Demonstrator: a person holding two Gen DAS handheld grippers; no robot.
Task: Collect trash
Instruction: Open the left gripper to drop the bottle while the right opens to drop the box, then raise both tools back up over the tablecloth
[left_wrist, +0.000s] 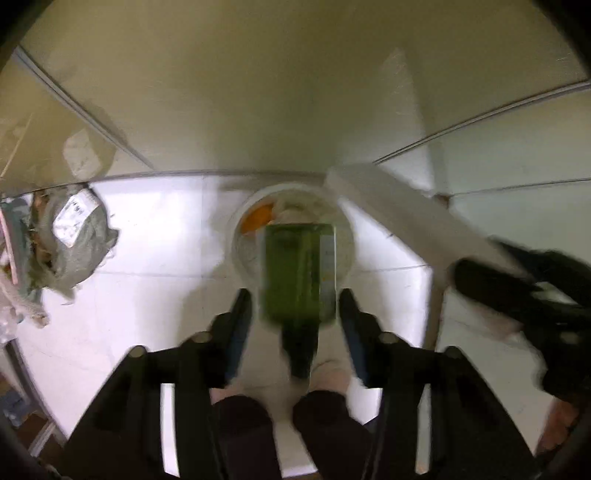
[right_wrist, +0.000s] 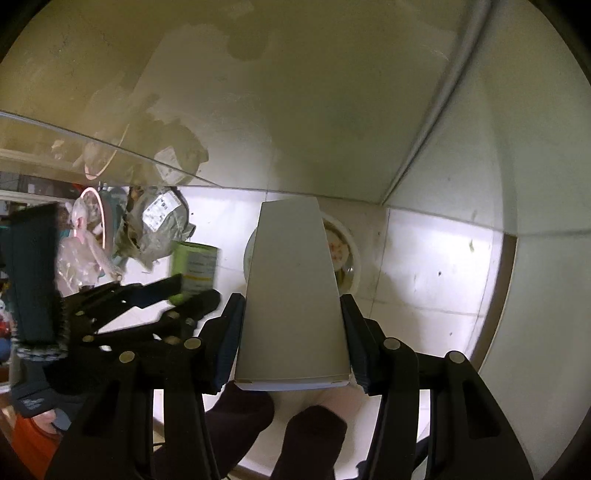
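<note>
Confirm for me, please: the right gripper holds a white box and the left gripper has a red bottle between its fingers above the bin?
Not quite: the bottle between the left gripper's fingers is green, not red, as the left wrist view shows. The rest stands: the right gripper holds the white box, both above the bin.

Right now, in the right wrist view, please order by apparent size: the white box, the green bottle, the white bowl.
1. white box, though nearest the camera.
2. white bowl, mostly hidden, so unsure.
3. green bottle.
</note>
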